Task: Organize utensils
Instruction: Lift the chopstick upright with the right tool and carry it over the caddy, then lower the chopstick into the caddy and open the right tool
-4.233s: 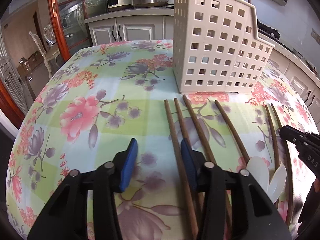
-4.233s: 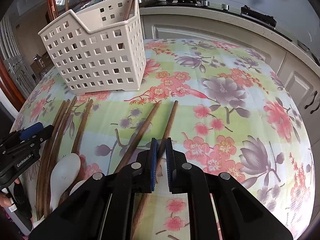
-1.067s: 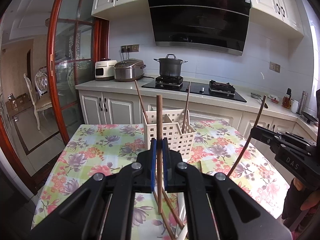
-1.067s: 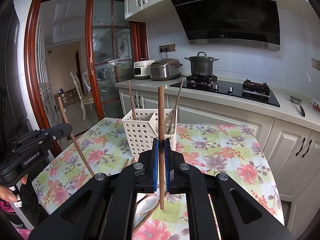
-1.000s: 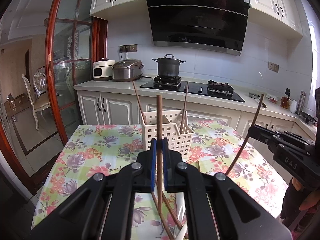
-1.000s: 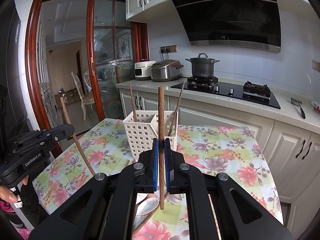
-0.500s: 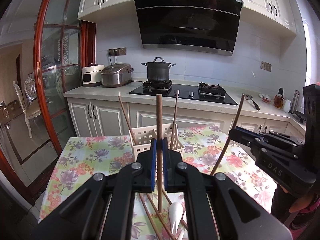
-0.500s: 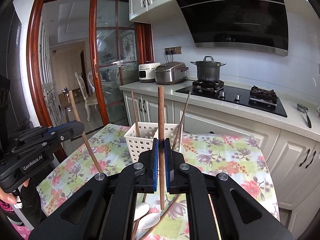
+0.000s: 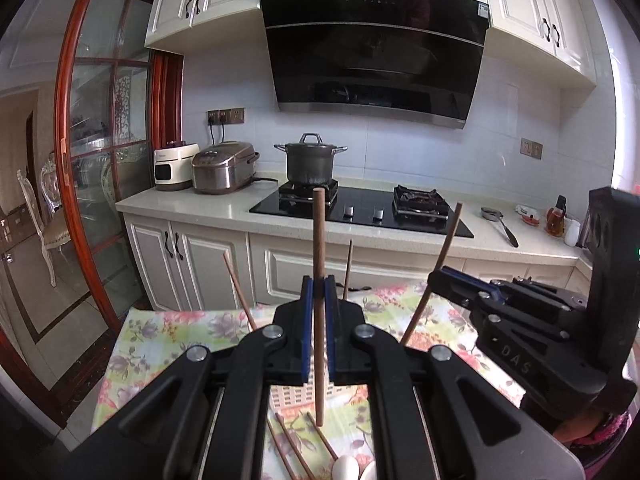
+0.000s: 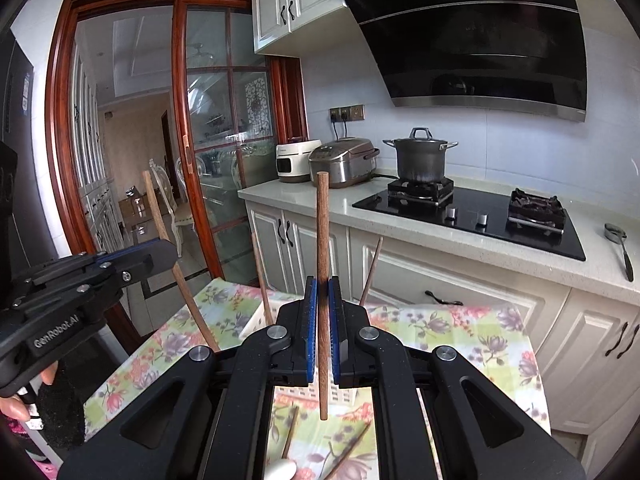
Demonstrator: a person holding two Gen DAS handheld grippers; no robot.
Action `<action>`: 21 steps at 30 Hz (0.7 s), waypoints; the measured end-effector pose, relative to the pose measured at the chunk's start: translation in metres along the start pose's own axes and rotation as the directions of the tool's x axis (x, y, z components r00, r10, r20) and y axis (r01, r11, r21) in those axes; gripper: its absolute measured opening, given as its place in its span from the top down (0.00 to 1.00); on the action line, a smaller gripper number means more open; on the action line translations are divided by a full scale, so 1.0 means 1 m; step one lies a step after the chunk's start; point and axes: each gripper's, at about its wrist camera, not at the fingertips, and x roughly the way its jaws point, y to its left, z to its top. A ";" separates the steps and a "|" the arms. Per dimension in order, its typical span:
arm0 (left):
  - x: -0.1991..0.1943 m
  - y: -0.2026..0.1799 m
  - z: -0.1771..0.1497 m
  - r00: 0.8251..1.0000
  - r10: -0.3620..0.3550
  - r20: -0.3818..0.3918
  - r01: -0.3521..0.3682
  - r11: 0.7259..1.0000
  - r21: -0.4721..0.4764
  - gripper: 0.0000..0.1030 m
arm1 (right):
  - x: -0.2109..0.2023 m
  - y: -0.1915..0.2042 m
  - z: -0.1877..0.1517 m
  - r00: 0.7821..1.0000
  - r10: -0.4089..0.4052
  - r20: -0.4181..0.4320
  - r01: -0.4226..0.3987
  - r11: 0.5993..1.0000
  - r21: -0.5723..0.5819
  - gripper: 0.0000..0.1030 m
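While the round table under its floral-print cloth fills the low ground, both grippers are held up high above it, facing the white kitchen counter. The cream perforated plastic utensil basket stands on the cloth below them, mostly hidden behind the black fingers, with two brown chopsticks leaning out of it. The left gripper is clamped tight on a brown wooden chopstick, which stands upright between the blue pads, its top well above the fingertips and its lower tip hanging over the basket. The right gripper pinches a second brown wooden chopstick the same way, upright between its pads. Loose chopsticks and white ceramic spoons lie on the cloth nearest us.
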 end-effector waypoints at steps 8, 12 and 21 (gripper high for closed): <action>0.010 0.003 0.056 0.998 0.044 0.046 -0.044 0.999 0.015 0.94 | 0.028 -0.006 0.039 1.000 -0.014 0.007 0.014 1.000 0.003 0.94; 0.028 0.013 0.067 0.997 0.066 0.038 -0.066 0.998 -0.004 0.94 | 0.050 -0.008 0.041 1.000 -0.012 -0.022 0.012 1.000 0.012 0.94; 0.094 0.038 0.050 0.995 0.057 -0.077 -0.061 0.997 -0.053 0.94 | 0.106 -0.011 0.026 0.992 0.008 -0.127 -0.005 1.000 0.020 0.94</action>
